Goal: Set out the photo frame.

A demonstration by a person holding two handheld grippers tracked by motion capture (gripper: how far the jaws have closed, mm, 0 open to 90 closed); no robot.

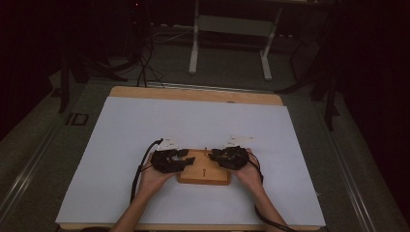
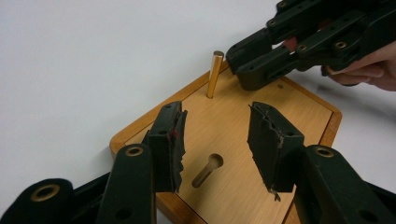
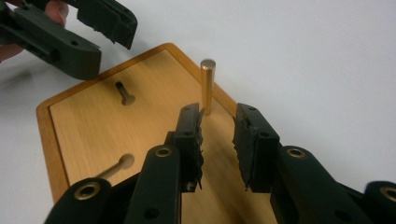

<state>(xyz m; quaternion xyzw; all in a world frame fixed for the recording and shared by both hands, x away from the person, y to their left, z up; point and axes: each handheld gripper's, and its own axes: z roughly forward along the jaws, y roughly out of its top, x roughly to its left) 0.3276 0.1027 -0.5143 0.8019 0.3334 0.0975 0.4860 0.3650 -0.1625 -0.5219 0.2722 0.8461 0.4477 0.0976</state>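
Tongs positions are read first from the high view: the left tongs [image 1: 183, 155] and right tongs [image 1: 216, 154] both rest over a small wooden board [image 1: 203, 175] lying on the white-covered table [image 1: 193, 121], tips turned toward each other, with the board between and slightly toward the person from the tips. A person's hands grip both tools from the near edge. In the left gripper view, the left tongs [image 2: 217, 140] stand spread with nothing between the jaws; directly under the gap lies a keyhole-shaped slot [image 2: 208, 170] in the board [image 2: 299, 105]. Ahead of the tips and slightly to their left stands a brass pin [image 2: 215, 73], upright with a slight lean, its long axis roughly perpendicular to the board face. The other tongs [image 2: 243, 65] hover just beside the pin's top, on its right; whether they touch it cannot be told. In the right gripper view, the right tongs [image 3: 218, 142] are spread, empty, and aimed at the pin [image 3: 207, 86], which rises just beyond the tips and slightly to the left of the gap's centre line. Judged from this alignment, the right tongs are the nearer tool to the pin; a short forward advance with a small leftward correction would bring the jaws to either side of the vertical shaft. Two further slots [image 3: 125, 94] lie left of the right tongs.
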